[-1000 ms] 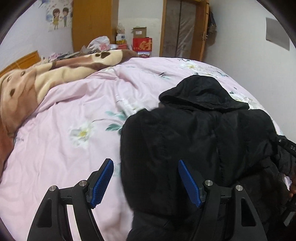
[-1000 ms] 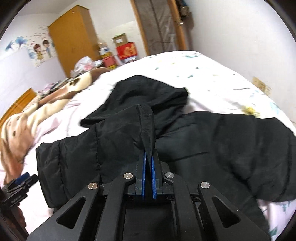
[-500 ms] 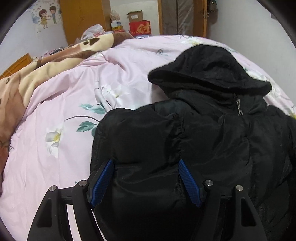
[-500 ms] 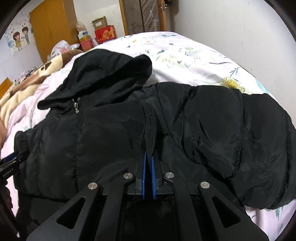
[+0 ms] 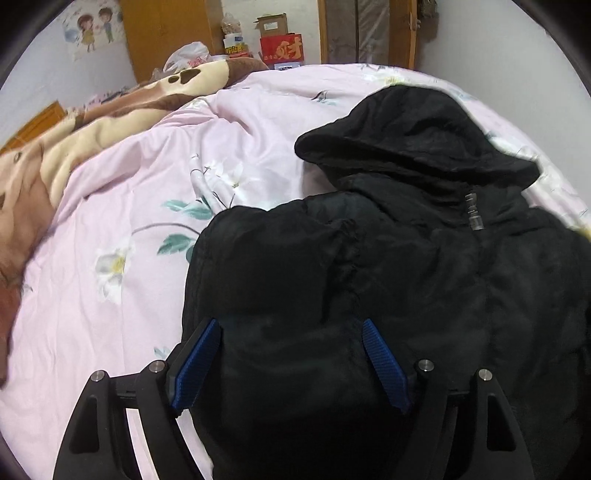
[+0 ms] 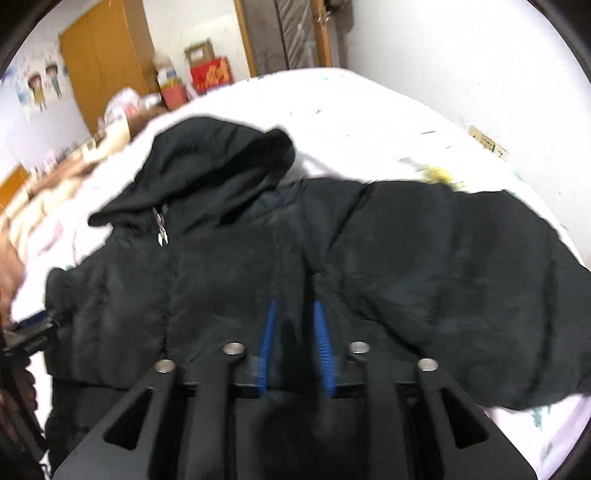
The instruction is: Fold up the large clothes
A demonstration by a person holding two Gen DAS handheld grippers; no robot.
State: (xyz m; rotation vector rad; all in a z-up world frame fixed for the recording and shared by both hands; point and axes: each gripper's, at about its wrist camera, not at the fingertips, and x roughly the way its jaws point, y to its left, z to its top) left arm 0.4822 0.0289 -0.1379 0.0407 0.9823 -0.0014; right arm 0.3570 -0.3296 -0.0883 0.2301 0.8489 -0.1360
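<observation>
A black hooded puffer jacket (image 5: 388, 277) lies front up on the pink floral bed cover (image 5: 129, 229), hood (image 5: 413, 136) toward the far end. My left gripper (image 5: 290, 325) is open, its blue pads wide apart over the jacket's left shoulder and folded sleeve. In the right wrist view the jacket (image 6: 369, 240) spreads out with its right sleeve (image 6: 480, 277) extended to the right. My right gripper (image 6: 294, 306) is open, jaws slightly apart over the jacket's chest, with a ridge of fabric running between them. The view is motion-blurred.
A brown and cream blanket (image 5: 92, 125) lies along the bed's left side. A wooden wardrobe (image 5: 166, 33), boxes (image 5: 280, 48) and a door (image 5: 369, 29) stand beyond the bed. A white wall (image 6: 461, 55) runs along the bed's right side.
My right gripper has opened and let go of the pinched jacket fabric. My left gripper moved onto the jacket's left shoulder, staying open. The jacket now lies flatter.
</observation>
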